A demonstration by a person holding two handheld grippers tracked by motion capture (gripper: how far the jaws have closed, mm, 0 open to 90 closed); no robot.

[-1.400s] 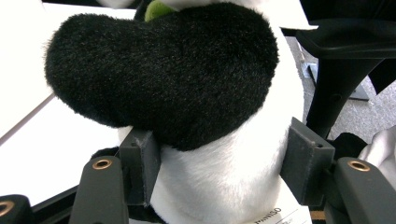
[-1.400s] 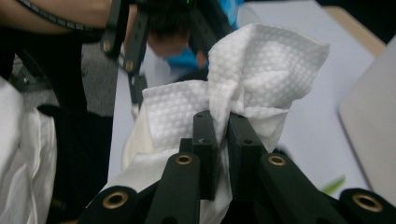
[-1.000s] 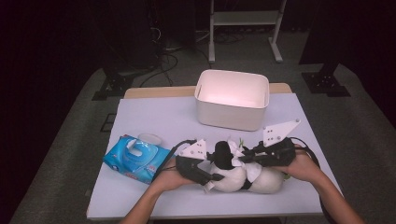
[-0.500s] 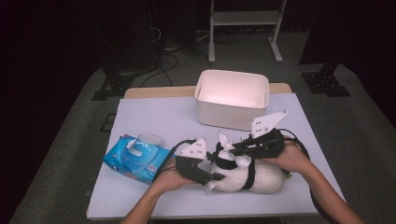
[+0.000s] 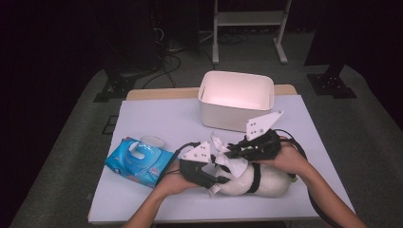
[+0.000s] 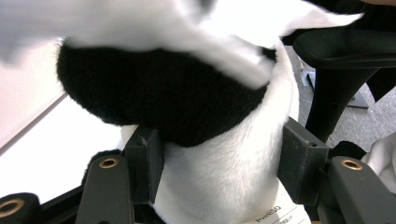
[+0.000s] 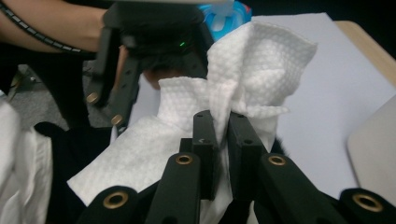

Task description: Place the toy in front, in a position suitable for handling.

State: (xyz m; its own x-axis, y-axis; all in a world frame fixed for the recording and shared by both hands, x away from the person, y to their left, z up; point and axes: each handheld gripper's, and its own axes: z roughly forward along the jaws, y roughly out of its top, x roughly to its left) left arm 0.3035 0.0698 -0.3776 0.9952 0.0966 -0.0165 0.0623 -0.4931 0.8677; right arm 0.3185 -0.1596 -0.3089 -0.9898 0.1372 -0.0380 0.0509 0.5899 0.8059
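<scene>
overhead view, two close tool views

My left gripper (image 6: 219, 172) clamps a black-and-white plush toy (image 6: 224, 186), both pads pressed into its white fur. A black fuzzy patch sits just above the jaws. Blurred white paper wipe (image 6: 224, 32) drapes across the top. A small printed tag (image 6: 280, 215) shows bottom right.

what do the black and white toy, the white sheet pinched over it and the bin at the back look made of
Toy: plush fabric, going by the short fuzzy black and white pile and a sewn-in label.
White sheet: likely a nonwoven wipe or paper towel; it shows a dimpled embossed texture and soft crumpled folds.
Bin: probably matte white plastic, with smooth walls and rounded corners.
</scene>
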